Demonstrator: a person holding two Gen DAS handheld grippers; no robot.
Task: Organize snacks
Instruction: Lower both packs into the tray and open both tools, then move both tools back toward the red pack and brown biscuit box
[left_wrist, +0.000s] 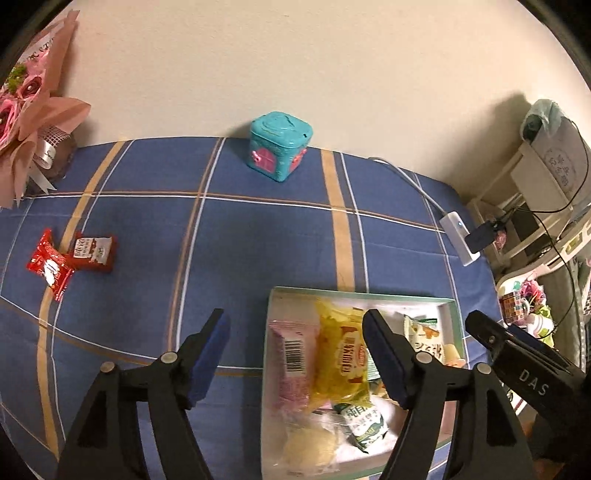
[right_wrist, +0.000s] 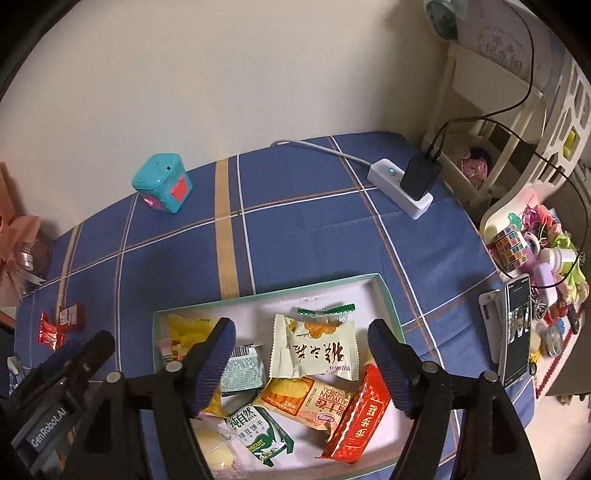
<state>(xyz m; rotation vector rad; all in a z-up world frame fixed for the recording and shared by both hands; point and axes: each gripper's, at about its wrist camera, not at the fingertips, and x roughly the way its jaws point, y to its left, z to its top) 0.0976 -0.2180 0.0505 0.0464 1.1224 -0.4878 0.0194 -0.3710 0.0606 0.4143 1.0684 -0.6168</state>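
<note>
Blue pads: both claws wide open, nothing held. Left gripper (left_wrist: 295, 352) hangs over the box's left edge; right gripper (right_wrist: 301, 360) sits over the box's middle.
Box (right_wrist: 388, 306): pale green rim, white inside, right under both claws, on the blue plaid cloth (left_wrist: 258, 236).
Under right claw: cream packet (right_wrist: 317, 349) betw. the fingers; orange egg-roll pack (right_wrist: 303, 400) and red packet (right_wrist: 360, 421) just nearer; green biscuit pack (right_wrist: 258, 435) nearer-left; grey-green pack (right_wrist: 242, 369) by the left finger.
Under left claw: yellow pack (left_wrist: 341, 354) just inside its right finger; pink pack (left_wrist: 293, 358) betw. the fingers, along the box's left wall.
Done so far: looks like most snacks are already in the box, loosely piled, not sorted.
Left to do: two red packets (left_wrist: 70, 258), touching each other, well out to the left & ahead of the left claw, on the cloth. Prob. the left claw's job, it's nearer.
Farther: teal toy box (left_wrist: 280, 146) ahead by the wall; white power strip (right_wrist: 400, 186) w/ black charger ahead-right of right claw. Not snacks.
Far left: pink bouquet (left_wrist: 33, 110), edge of cloth.
</note>
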